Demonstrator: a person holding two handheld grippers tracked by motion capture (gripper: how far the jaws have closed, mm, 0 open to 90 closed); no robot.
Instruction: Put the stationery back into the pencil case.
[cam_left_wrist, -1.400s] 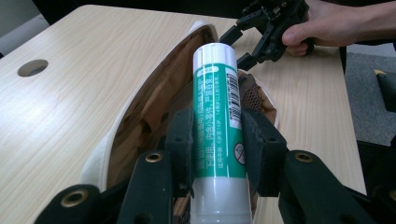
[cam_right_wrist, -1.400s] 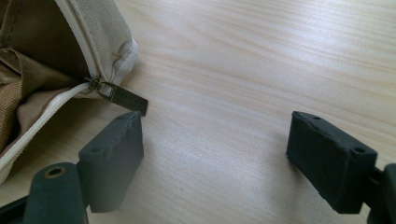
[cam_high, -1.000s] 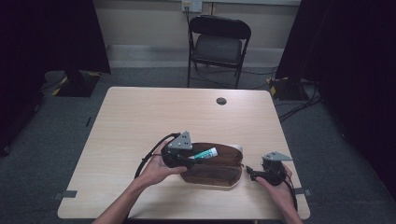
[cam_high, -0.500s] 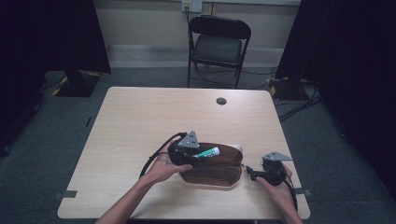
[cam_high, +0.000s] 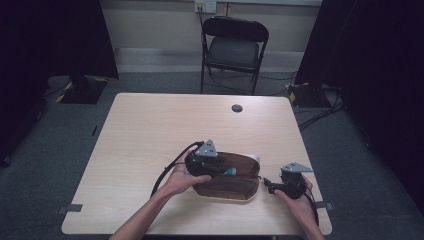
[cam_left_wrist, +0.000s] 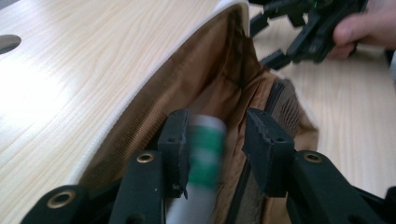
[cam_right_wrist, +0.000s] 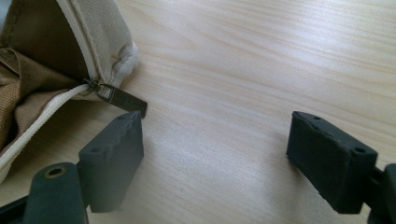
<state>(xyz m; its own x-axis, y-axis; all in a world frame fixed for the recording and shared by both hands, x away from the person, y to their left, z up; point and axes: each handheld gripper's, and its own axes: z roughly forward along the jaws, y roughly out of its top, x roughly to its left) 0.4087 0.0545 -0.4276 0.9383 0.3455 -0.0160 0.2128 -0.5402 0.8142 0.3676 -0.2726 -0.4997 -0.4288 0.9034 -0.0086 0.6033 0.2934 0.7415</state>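
A brown zip pouch (cam_high: 240, 187) with a cream rim lies open on the wooden table (cam_high: 150, 135), near its front edge. My left gripper (cam_high: 223, 170) reaches into the pouch mouth (cam_left_wrist: 187, 79). A white tube with a green band (cam_left_wrist: 204, 144) sits between its jaws, blurred; it leans on the left pad, with a gap to the right pad. These jaws have just been opening. The tube's teal end (cam_high: 230, 172) pokes out in the high view. My right gripper (cam_high: 267, 182) rests open to the right of the pouch, its jaws (cam_right_wrist: 215, 135) wide apart beside the zipper pull (cam_right_wrist: 122, 99).
A black folding chair (cam_high: 235, 47) stands beyond the table's far edge. A dark round cable hole (cam_high: 237, 108) sits in the tabletop near the back. The left gripper's cable (cam_high: 167, 170) loops over the table. The other gripper (cam_left_wrist: 308, 32) shows in the left gripper view, top right.
My left gripper has moved right and down, carrying the tube deeper into the open pouch. Less of the tube now shows above the rim. The right gripper has stayed put.
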